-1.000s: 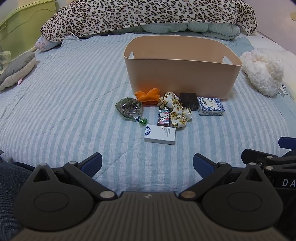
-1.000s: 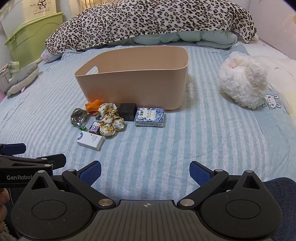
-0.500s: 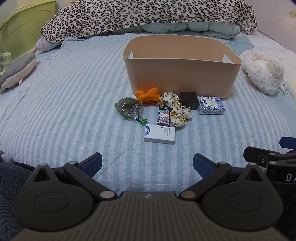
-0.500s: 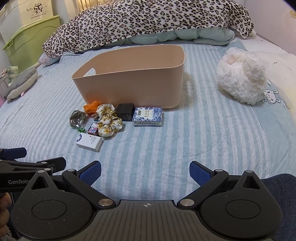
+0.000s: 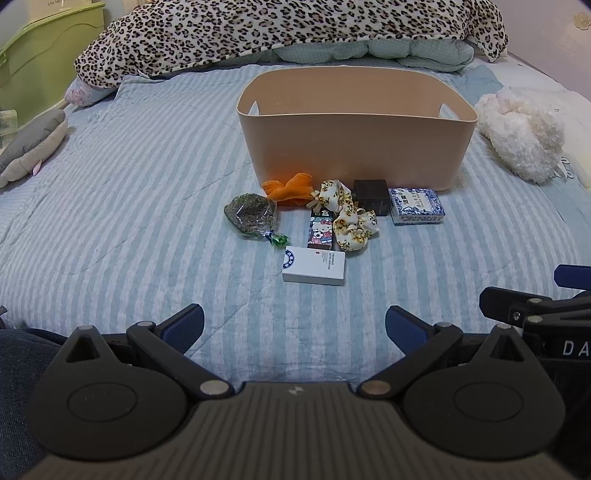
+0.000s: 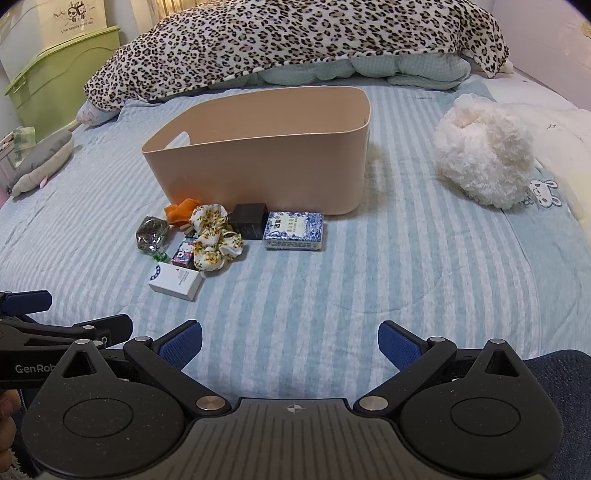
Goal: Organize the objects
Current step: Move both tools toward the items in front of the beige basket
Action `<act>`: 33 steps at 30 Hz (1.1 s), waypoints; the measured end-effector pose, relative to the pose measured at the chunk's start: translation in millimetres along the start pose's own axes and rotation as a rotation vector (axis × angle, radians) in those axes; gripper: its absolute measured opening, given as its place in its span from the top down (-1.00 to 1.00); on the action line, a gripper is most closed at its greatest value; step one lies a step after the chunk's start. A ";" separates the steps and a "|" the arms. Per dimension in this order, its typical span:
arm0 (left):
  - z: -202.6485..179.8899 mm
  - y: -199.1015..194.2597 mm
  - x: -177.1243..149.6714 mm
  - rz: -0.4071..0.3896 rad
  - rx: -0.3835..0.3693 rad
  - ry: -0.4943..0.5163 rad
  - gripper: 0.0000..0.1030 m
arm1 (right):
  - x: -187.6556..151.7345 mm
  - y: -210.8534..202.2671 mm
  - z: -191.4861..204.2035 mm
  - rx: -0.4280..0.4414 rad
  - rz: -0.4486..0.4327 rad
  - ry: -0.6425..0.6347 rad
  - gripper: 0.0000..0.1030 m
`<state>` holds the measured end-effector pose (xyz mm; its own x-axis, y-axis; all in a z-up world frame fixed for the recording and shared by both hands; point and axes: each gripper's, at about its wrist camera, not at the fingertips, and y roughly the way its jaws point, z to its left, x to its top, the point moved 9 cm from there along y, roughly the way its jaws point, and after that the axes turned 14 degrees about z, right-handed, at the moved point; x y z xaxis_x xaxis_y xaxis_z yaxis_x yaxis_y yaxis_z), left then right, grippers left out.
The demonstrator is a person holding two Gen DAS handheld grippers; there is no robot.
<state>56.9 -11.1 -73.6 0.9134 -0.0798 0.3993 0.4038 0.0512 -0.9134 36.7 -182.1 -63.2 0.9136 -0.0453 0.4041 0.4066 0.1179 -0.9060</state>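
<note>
A tan bin (image 5: 354, 147) (image 6: 258, 162) stands on the striped bed. In front of it lie a white box (image 5: 314, 265) (image 6: 176, 282), a cartoon box (image 5: 320, 230), a floral scrunchie (image 5: 349, 216) (image 6: 214, 238), an orange cloth (image 5: 290, 188), a clear pouch of dark bits (image 5: 251, 214) (image 6: 150, 230), a black box (image 5: 371, 195) (image 6: 248, 219) and a blue-white box (image 5: 417, 205) (image 6: 293, 230). My left gripper (image 5: 294, 325) and right gripper (image 6: 290, 341) are open and empty, near the bed's front edge, short of the objects.
A fluffy white plush (image 5: 521, 138) (image 6: 484, 155) lies right of the bin. A leopard blanket (image 5: 288, 29) is piled behind it. A grey plush (image 5: 29, 144) and a green crate (image 6: 62, 74) are at the left.
The right gripper has moved slightly forward and lower toward the objects. The left gripper has barely moved. Both stay open.
</note>
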 end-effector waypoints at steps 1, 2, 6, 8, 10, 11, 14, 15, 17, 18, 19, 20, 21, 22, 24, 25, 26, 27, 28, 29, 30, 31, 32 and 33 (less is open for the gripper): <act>0.3 0.0 0.3 0.000 0.000 -0.001 -1.00 | 0.3 -0.1 -0.2 -0.001 0.000 0.000 -1.00; 0.6 0.0 0.6 -0.001 0.000 -0.002 -1.00 | 0.9 -0.2 -0.4 -0.001 -0.001 0.001 -1.00; 0.8 -0.3 1.8 -0.001 -0.003 -0.004 -1.00 | 2.1 0.5 -1.1 -0.002 0.000 0.002 -1.00; 0.5 0.4 2.4 0.001 -0.004 -0.003 -1.00 | 2.0 1.2 -1.0 -0.002 0.003 0.003 -1.00; 0.3 1.5 3.4 0.005 -0.004 -0.002 -1.00 | 2.3 1.8 -0.7 -0.002 0.005 0.002 -1.00; 0.3 2.2 3.5 0.007 -0.004 -0.003 -1.00 | 2.5 2.1 -0.7 -0.002 0.006 0.002 -1.00; 1.1 4.2 3.1 0.010 -0.005 -0.008 -1.00 | 2.8 3.5 -1.1 -0.003 0.011 0.000 -1.00; 1.5 4.9 3.3 0.012 -0.005 -0.010 -1.00 | 2.8 3.9 -1.3 -0.002 0.012 0.000 -1.00; 1.9 6.3 3.7 0.014 -0.005 -0.012 -1.00 | 3.1 5.2 -1.8 -0.001 0.015 0.002 -1.00; 2.0 7.1 3.9 0.015 -0.006 -0.014 -1.00 | 3.2 5.9 -2.0 -0.001 0.016 0.001 -1.00; 2.1 8.0 4.3 0.016 -0.007 -0.016 -1.00 | 3.3 6.6 -2.3 -0.001 0.018 0.001 -1.00; 2.1 9.2 4.7 0.017 -0.008 -0.016 -1.00 | 3.8 7.2 -2.7 -0.003 0.020 0.001 -1.00; 1.8 10.3 5.2 0.019 -0.010 -0.017 -1.00 | 4.5 7.8 -3.0 -0.003 0.021 0.002 -1.00; 1.9 11.5 5.5 0.020 -0.011 -0.018 -1.00 | 5.1 8.2 -3.3 -0.003 0.022 0.002 -1.00; 2.1 14.0 6.3 0.021 -0.012 -0.024 -1.00 | 6.3 9.3 -4.0 -0.005 0.023 0.004 -1.00; 1.9 15.3 6.9 0.023 -0.012 -0.026 -1.00 | 7.1 10.0 -4.5 -0.005 0.023 0.005 -1.00; 1.5 16.6 7.6 0.025 -0.012 -0.025 -1.00 | 7.9 11.0 -4.9 -0.006 0.024 0.005 -1.00; 0.9 18.1 8.3 0.027 -0.012 -0.023 -1.00 | 8.9 12.0 -5.5 -0.007 0.025 0.007 -1.00; 0.1 19.8 9.2 0.029 -0.012 -0.021 -1.00 | 9.7 13.3 -6.2 -0.007 0.027 0.008 -1.00; -0.7 21.1 10.0 0.030 -0.013 -0.019 -1.00 | 10.6 14.6 -6.9 -0.008 0.028 0.009 -1.00; -1.5 22.6 11.1 0.032 -0.015 -0.018 -1.00 | 11.7 15.9 -7.7 -0.008 0.030 0.010 -1.00; -2.2 24.4 12.3 0.034 -0.017 -0.017 -1.00 | 13.0 17.1 -8.2 -0.010 0.032 0.011 -1.00; -2.3 26.2 13.8 0.035 -0.018 -0.018 -1.00 | 14.7 18.2 -8.8 -0.012 0.032 0.011 -1.00; -2.1 28.2 15.1 0.035 -0.020 -0.019 -1.00 | 16.3 19.2 -9.6 -0.015 0.032 0.011 -1.00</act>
<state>82.0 -13.0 -93.5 0.9280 -0.0591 0.3679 0.3702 0.0340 -0.9283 59.5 -190.1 -75.2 0.9262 -0.0525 0.3734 0.3770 0.1043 -0.9203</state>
